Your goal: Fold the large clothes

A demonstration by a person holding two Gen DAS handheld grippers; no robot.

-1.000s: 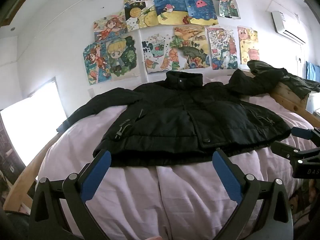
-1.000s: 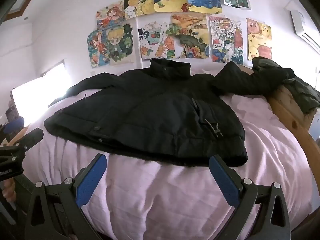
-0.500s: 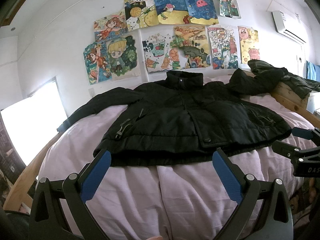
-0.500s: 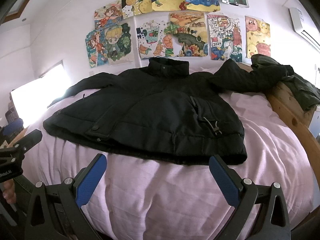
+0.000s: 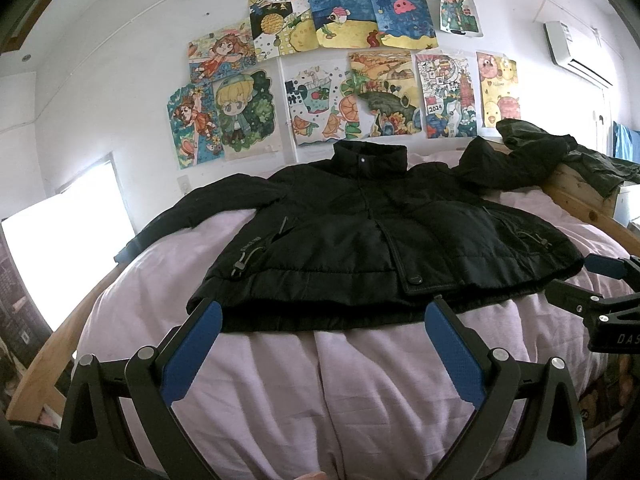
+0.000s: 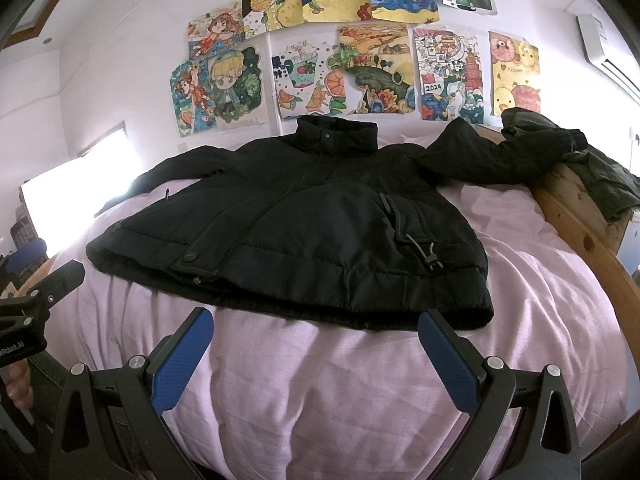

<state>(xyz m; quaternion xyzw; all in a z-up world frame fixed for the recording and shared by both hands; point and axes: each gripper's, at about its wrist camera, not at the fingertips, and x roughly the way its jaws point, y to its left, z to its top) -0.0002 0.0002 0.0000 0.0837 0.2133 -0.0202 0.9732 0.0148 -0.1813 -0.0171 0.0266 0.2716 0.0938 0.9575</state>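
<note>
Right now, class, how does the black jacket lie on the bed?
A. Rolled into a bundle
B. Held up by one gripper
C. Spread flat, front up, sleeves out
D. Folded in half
C: the black jacket lies spread on the pink sheet, collar far, both sleeves out; left gripper and right gripper are open, short of its hem.

Left gripper [image 5: 322, 312]: two black angular fingers, each faced on its inner side with a blue textured pad [image 5: 192, 352]. Round silver screw heads sit on the linkage behind each pad, two per side. Triangular cut-outs pierce the black frame outboard of the screws.

Right gripper [image 6: 316, 318]: same build, black fingers with blue dimpled pads [image 6: 448, 364], paired silver screws behind them and triangular frame openings.

Markings: white lettering "DAS" on the right unit's black body, seen from the left wrist view; white lettering ending "nRobot.AI" on the left unit's body, seen from the right wrist view.

Skin: bare fingers [image 6: 18, 386] below that lettered body.
</note>
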